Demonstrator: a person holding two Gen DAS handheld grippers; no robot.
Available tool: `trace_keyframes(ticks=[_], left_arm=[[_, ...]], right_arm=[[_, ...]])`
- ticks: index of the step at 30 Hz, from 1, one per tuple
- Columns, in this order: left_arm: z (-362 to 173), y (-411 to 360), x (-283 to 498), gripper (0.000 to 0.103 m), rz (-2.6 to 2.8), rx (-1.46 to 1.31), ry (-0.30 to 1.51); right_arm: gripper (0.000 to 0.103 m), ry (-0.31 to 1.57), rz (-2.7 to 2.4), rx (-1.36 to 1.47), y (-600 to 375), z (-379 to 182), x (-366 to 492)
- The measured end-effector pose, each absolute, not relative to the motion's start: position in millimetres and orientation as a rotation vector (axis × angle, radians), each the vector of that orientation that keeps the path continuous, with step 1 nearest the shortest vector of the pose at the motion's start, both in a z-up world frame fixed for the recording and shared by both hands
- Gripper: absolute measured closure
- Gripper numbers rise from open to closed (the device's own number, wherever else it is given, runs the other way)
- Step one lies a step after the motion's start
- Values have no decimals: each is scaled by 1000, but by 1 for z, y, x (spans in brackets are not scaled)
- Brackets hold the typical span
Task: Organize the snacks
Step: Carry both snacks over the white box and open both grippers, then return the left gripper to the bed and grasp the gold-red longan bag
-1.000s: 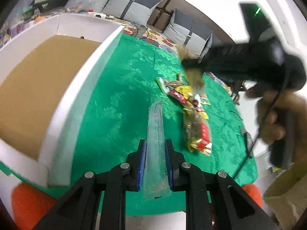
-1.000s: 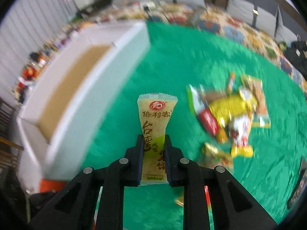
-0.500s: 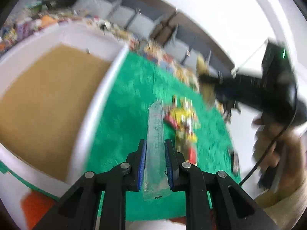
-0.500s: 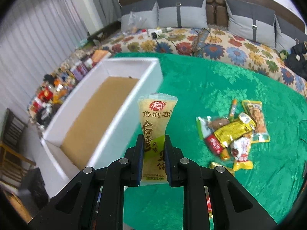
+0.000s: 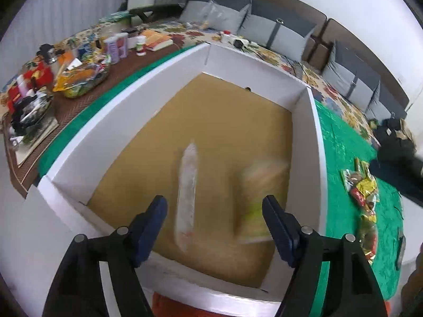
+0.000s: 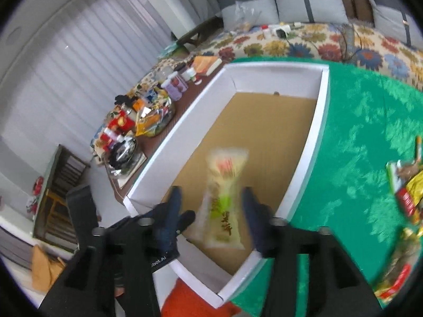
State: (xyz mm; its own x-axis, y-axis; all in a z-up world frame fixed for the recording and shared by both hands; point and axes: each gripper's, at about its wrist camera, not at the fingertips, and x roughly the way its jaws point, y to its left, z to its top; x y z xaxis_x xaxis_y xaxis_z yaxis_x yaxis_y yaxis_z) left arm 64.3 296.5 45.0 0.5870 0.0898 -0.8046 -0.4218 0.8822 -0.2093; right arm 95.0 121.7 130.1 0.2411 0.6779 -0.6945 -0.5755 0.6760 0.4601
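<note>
Both grippers hang over the near end of a white box (image 5: pixel 318 142) with a brown floor, also in the right wrist view (image 6: pixel 321 121). My left gripper (image 5: pixel 214 224) is open; a clear narrow packet (image 5: pixel 187 195) is blurred, free between its jaws over the box floor. My right gripper (image 6: pixel 211 211) is open; a yellow-green snack packet (image 6: pixel 224 198) is blurred, loose between its jaws, and shows in the left wrist view (image 5: pixel 260 198). A pile of snacks (image 5: pixel 363 192) lies on the green cloth (image 6: pixel 357 137) to the right.
Left of the box is a cluttered side table with bags and jars (image 5: pixel 79 79), also in the right wrist view (image 6: pixel 148 113). A floral sofa with grey cushions (image 6: pixel 304 8) runs behind. An orange stool (image 6: pixel 185 301) sits below the box's near corner.
Both grippers have swung left from the green cloth to over the box and opened. The clear packet and the yellow-green packet have left the jaws and are blurred over the box floor.
</note>
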Motion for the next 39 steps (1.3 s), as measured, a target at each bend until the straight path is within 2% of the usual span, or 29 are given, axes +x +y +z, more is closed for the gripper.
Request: trace_keyframes(ticks=[6, 12, 16, 20, 24, 27, 31, 33, 35, 39], left_arm=[[67, 260, 69, 28, 258, -305, 746], [54, 188, 112, 28, 163, -50, 803], [30, 165, 127, 28, 197, 50, 880], [25, 153, 122, 28, 216, 117, 883], [18, 155, 114, 26, 223, 110, 909], [18, 153, 113, 26, 236, 124, 915], [50, 136, 91, 25, 352, 123, 733], [65, 121, 79, 16, 360, 115, 652], [78, 102, 67, 3, 332, 79, 588], [76, 57, 61, 1, 176, -10, 619]], right_arm=[[43, 859, 696, -38, 43, 109, 74], [43, 767, 428, -204, -89, 53, 32], [43, 772, 206, -130, -190, 19, 6], [43, 788, 72, -62, -246, -1, -6], [43, 823, 63, 41, -263, -5, 15], [39, 793, 68, 28, -260, -4, 22], [39, 810, 90, -3, -255, -13, 23], [38, 822, 95, -13, -253, -21, 16], [38, 835, 98, -15, -254, -25, 18], [37, 863, 97, 20, -261, -30, 22]])
